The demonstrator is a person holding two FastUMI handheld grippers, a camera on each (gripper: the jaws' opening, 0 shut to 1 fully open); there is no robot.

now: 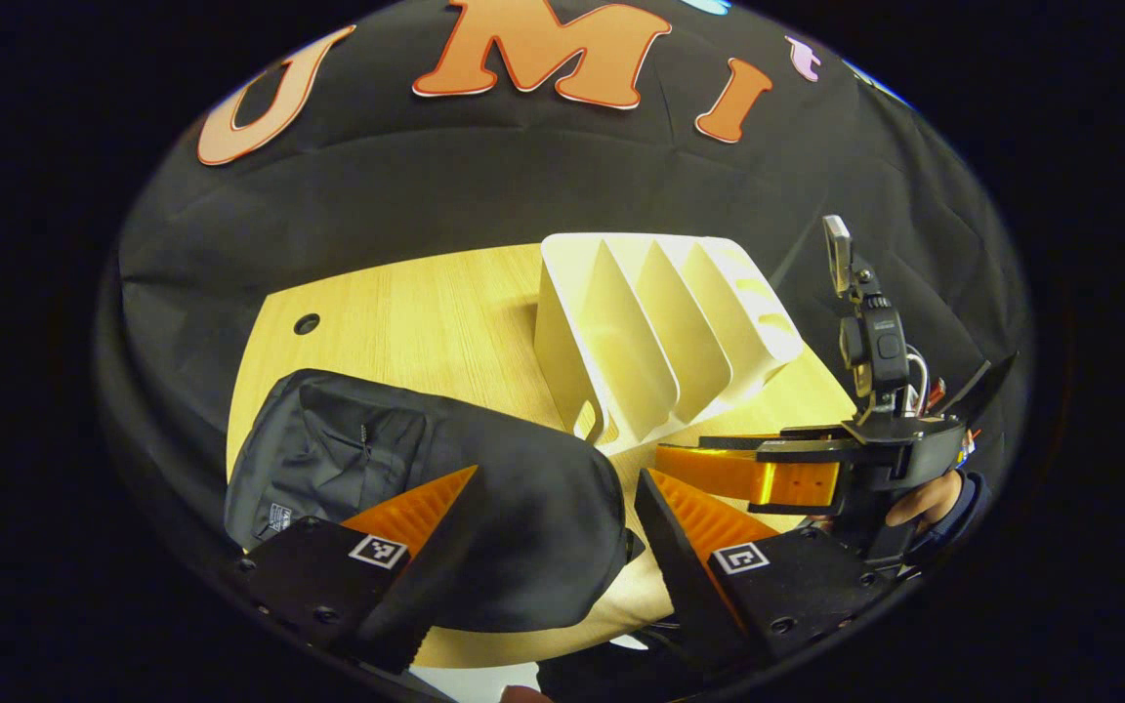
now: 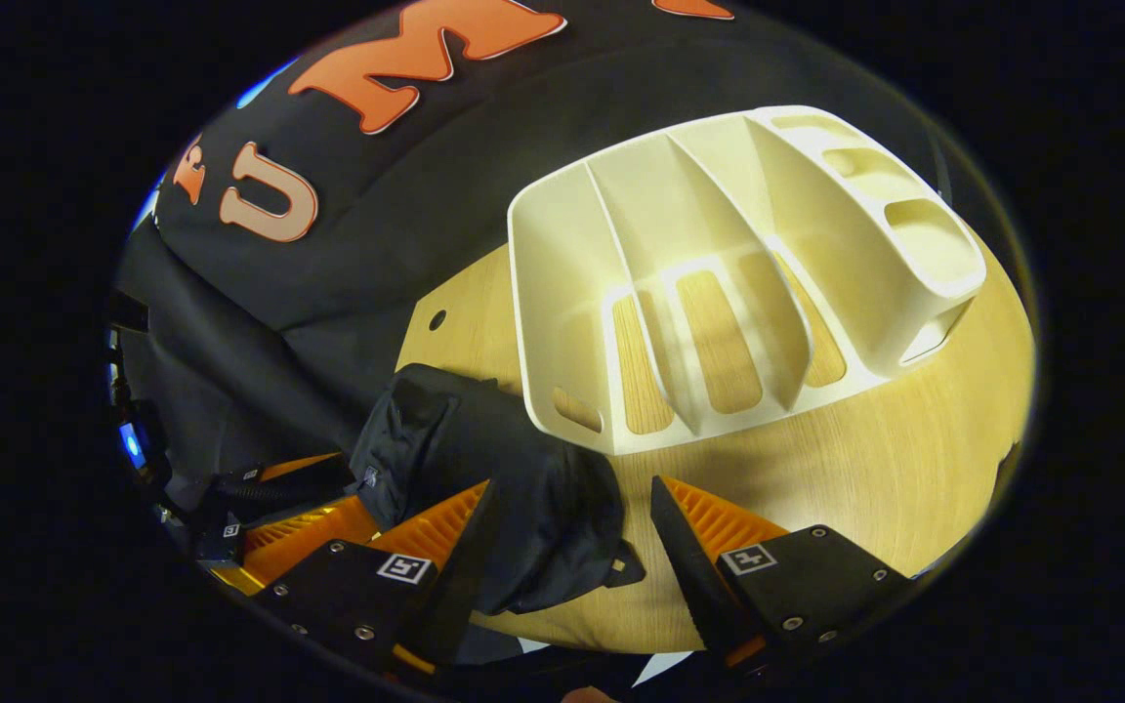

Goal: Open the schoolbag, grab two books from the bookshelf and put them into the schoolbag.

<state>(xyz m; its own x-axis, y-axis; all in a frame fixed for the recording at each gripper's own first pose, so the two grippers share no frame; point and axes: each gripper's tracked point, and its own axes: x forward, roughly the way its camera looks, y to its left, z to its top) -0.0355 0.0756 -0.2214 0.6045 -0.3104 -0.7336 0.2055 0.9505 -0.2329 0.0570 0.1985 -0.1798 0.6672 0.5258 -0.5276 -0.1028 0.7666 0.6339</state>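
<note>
1. Left gripper view: I see the schoolbag (image 1: 426, 488) lying flat and zipped at lower left of the frame on the wooden surface (image 1: 445, 312). My left gripper (image 1: 543, 547) hangs just above the bag's right end, fingers spread wide, holding nothing. The white bookshelf (image 1: 660, 332) stands at centre right with no books that I can see in its slots. The right gripper (image 1: 719, 474) reaches in from the right edge, near the shelf's foot; how far it is spread I cannot tell here.

2. Right gripper view: my right gripper (image 2: 572, 557) is spread wide and empty over the bag's end at lower centre, the shelf at upper right. To open the bag well, I judge I should find the zipper pull first, pin the fabric with one gripper, then draw the pull along with the other.
</note>
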